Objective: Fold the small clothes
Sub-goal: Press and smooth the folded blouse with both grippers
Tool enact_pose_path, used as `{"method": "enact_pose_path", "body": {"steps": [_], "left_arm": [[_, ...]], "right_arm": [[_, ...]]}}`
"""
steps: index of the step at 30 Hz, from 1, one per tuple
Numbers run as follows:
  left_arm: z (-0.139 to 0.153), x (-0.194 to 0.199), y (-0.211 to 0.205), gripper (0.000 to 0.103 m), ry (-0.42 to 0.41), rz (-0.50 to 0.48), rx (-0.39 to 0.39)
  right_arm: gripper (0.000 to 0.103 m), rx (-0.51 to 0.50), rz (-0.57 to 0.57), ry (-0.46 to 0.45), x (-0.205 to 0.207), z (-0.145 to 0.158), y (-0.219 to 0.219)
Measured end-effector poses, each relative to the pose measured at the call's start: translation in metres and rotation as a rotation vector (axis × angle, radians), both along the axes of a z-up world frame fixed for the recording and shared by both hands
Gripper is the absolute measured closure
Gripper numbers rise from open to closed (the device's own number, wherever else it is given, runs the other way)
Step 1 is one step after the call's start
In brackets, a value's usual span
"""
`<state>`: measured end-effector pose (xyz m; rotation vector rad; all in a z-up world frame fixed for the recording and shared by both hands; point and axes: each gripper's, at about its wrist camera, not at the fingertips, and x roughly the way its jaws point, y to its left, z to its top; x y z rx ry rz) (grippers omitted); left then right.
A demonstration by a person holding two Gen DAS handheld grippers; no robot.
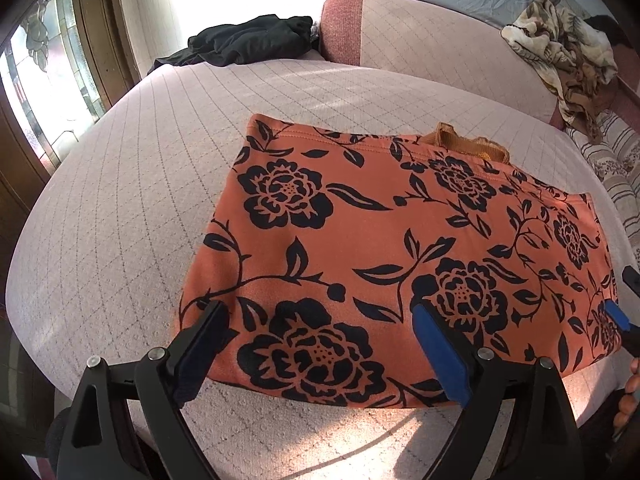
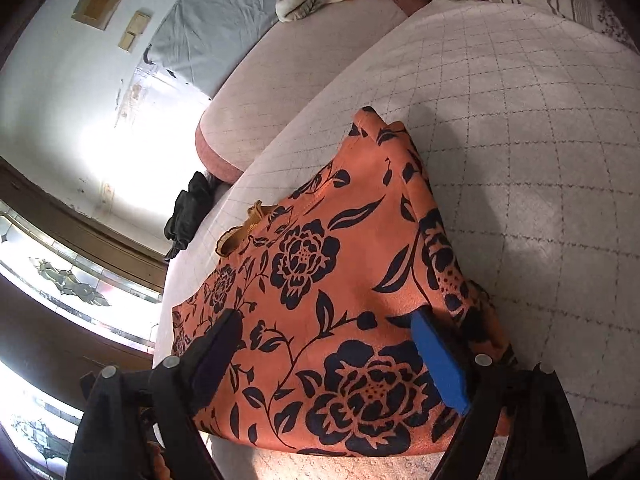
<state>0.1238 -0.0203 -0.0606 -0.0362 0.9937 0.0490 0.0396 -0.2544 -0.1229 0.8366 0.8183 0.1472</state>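
An orange garment with a black flower print (image 1: 380, 248) (image 2: 328, 280) lies folded flat on a pale quilted cushion (image 1: 120, 200) (image 2: 540, 160). A mustard ribbed collar (image 1: 468, 142) pokes out at its far edge. My left gripper (image 1: 320, 312) hangs open just over the garment's near left corner, with only flat cloth under its jaws. Over the near right end of the garment, my right gripper (image 2: 326, 320) is open too, one blue pad (image 2: 440, 364) beside the folded right edge. Its fingers (image 1: 618, 314) show at the right border of the left wrist view.
A crumpled black garment (image 1: 248, 42) (image 2: 188, 216) lies at the cushion's far left. A beige patterned blanket (image 1: 560, 52) and a striped pillow (image 1: 616, 160) sit on the right. A padded backrest (image 1: 420, 28) rises behind. Fingers of a hand (image 1: 630, 392) show at the right edge.
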Motion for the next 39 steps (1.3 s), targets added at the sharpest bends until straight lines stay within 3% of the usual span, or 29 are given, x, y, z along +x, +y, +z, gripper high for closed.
{"method": "enact_pose_path", "body": {"steps": [4,7,8,10,12,15,17,20,22,26,31,33,37,38,39], "left_arm": [[-0.002,-0.003,-0.002,0.010,0.014,-0.006,0.004],[-0.035,0.006,-0.003,0.007,0.106,-0.029,-0.005],[-0.040,0.005,-0.005,0.005,0.088,-0.043,0.021],[-0.035,0.004,-0.007,0.004,0.071,-0.044,0.030],[-0.030,0.006,-0.006,0.004,0.098,-0.021,0.002],[-0.013,0.004,-0.001,0.004,0.059,0.019,-0.042],[-0.004,0.000,0.000,0.004,0.023,0.031,-0.036],[0.002,-0.004,0.001,0.004,-0.009,0.052,-0.037],[0.001,-0.002,0.000,0.004,-0.012,0.070,-0.053],[-0.001,0.001,-0.015,0.004,0.004,0.048,-0.053],[0.004,-0.003,-0.021,0.004,-0.027,0.020,-0.034],[0.004,-0.002,-0.019,0.004,-0.027,0.033,-0.044],[-0.003,0.002,-0.021,0.004,-0.020,0.033,-0.041],[-0.005,0.003,-0.023,0.004,-0.020,0.031,-0.038],[-0.004,0.002,-0.025,0.004,-0.030,0.030,-0.035]], "right_arm": [[0.014,0.062,-0.015,-0.065,-0.006,-0.004,-0.010],[0.014,0.071,-0.010,-0.076,-0.008,-0.004,-0.012],[0.014,0.067,-0.008,-0.079,-0.008,-0.004,-0.012],[0.014,0.064,-0.005,-0.085,-0.010,-0.004,-0.013],[0.014,0.075,-0.005,-0.093,-0.012,-0.004,-0.015],[0.014,0.114,-0.015,-0.082,-0.017,-0.003,-0.021],[0.014,0.154,-0.041,-0.053,-0.025,0.007,-0.026],[0.014,0.253,-0.062,-0.101,-0.057,0.026,-0.028],[0.011,0.308,-0.066,-0.073,-0.075,0.023,-0.021],[0.011,0.356,-0.054,0.076,-0.080,-0.008,-0.006],[0.011,0.395,-0.225,0.157,-0.067,-0.024,-0.031],[0.010,0.424,-0.256,0.160,-0.058,-0.025,-0.036],[0.012,0.338,-0.260,0.121,-0.040,-0.010,-0.036],[0.013,0.335,-0.268,0.136,-0.038,-0.014,-0.035],[0.023,0.337,-0.274,0.153,-0.036,-0.019,-0.034]]}}
